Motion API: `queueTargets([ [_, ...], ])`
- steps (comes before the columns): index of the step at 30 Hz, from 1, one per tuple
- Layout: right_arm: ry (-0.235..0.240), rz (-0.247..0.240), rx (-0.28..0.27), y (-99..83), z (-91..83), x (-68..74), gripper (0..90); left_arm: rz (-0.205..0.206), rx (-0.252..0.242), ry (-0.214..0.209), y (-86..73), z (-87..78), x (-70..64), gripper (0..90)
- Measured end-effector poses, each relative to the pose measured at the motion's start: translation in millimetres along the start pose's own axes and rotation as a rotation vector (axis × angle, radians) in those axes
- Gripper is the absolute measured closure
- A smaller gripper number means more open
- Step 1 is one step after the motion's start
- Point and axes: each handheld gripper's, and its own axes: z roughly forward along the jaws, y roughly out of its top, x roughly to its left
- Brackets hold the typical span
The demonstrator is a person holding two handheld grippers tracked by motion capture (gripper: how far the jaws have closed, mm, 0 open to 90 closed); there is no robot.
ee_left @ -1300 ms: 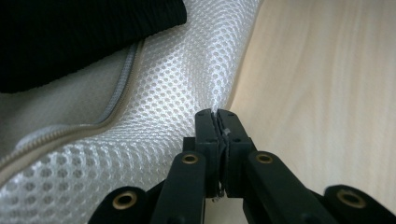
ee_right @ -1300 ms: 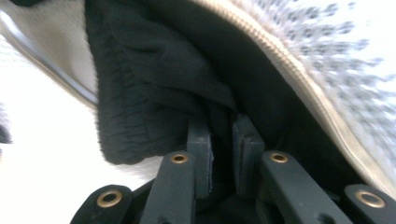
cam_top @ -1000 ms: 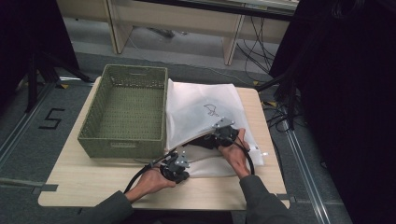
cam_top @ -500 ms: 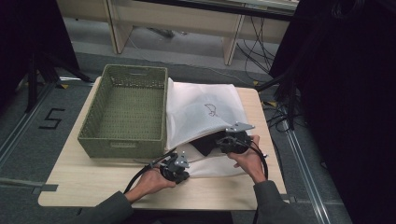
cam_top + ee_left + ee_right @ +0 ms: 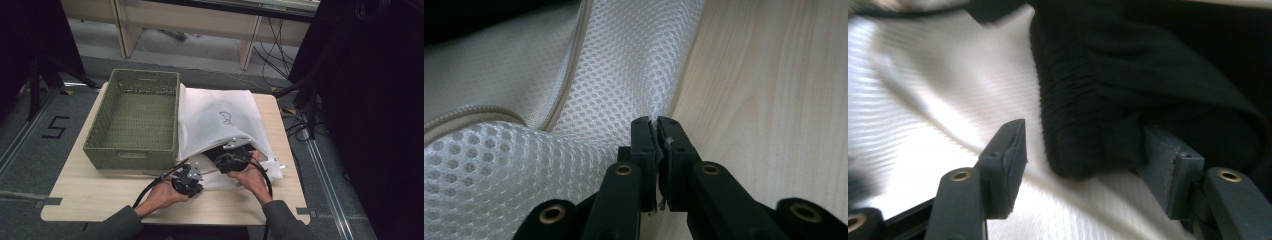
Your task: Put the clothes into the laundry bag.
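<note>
A white mesh laundry bag (image 5: 220, 115) lies on the right half of the wooden table, its zipped mouth toward the near edge. My left gripper (image 5: 196, 176) is at the bag's near left corner; in the left gripper view it (image 5: 657, 131) is shut on a fold of the mesh (image 5: 624, 75) beside the zip. My right gripper (image 5: 226, 158) reaches into the bag's mouth. In the right gripper view it (image 5: 1088, 165) is open, its jaws standing either side of the ribbed hem of a black garment (image 5: 1128, 100) lying on the bag's white lining. The garment (image 5: 212, 151) shows darkly under the bag's upper flap.
A green woven basket (image 5: 131, 150) stands on the left of the table, right beside the bag, with nothing in it. Bare table (image 5: 100, 195) runs along the near left edge. Cables trail from both grippers; dark equipment and floor cables lie right of the table.
My right gripper drew back toward the near right, then shifted left into the bag's mouth around the black garment. The left gripper has stayed put, gripping the mesh.
</note>
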Motion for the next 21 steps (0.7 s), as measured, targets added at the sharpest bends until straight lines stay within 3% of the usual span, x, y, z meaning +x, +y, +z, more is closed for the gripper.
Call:
queueTargets([
  [2,-0.055,-0.058,0.045,7.5,12.3,-1.1,54.8,0.0,-0.002,0.002,-0.2,0.1,-0.1,85.6],
  [3,-0.071,-0.05,0.052,10.2,18.2,-3.8,59.4,0.003,0.0,0.004,-0.1,-0.1,-0.1,85.8],
  [4,-0.091,-0.066,0.039,13.2,23.3,-8.7,63.6,0.021,0.0,0.003,0.2,-0.4,0.4,85.9],
  [5,-0.08,-0.05,0.025,15.9,26.7,-12.4,67.7,0.006,-0.007,0.008,-0.1,0.0,-0.7,86.0],
  [6,-0.113,-0.053,-0.015,18.1,31.2,-15.7,72.3,0.02,0.002,0.008,0.1,-0.6,0.1,86.1],
  [7,-0.148,-0.069,-0.009,23.4,33.2,-19.5,77.0,0.03,0.003,0.007,0.4,-0.7,0.7,86.2],
  [10,-0.222,-0.079,-0.042,35.0,38.6,-33.9,80.2,0.009,0.0,0.011,-0.4,0.0,-1.6,86.4],
  [12,-0.284,-0.08,-0.054,39.4,40.1,-44.6,80.3,0.033,0.002,0.017,-0.1,-0.7,-1.2,86.5],
  [13,-0.304,-0.092,-0.051,40.1,40.3,-49.6,80.2,0.015,0.001,0.014,-0.6,-0.4,-1.9,86.4],
  [15,-0.311,-0.059,-0.054,36.8,38.5,-55.8,79.2,0.014,-0.002,0.011,-0.7,-0.3,-1.1,86.4],
  [16,-0.276,-0.043,-0.058,34.9,36.5,-57.3,77.9,0.016,-0.009,0.009,-0.4,0.0,-0.6,86.4],
  [17,-0.269,-0.032,-0.071,33.0,34.6,-56.7,75.2,-0.01,-0.027,0.008,-0.6,1.1,-1.9,86.4],
  [18,-0.239,-0.032,-0.055,32.2,29.9,-56.0,71.4,-0.01,-0.028,0.009,-0.7,1.1,-1.9,86.4],
  [21,-0.165,-0.013,-0.068,28.5,13.4,-50.6,64.9,0.019,-0.001,0.011,-0.2,-0.4,-0.7,86.3],
])
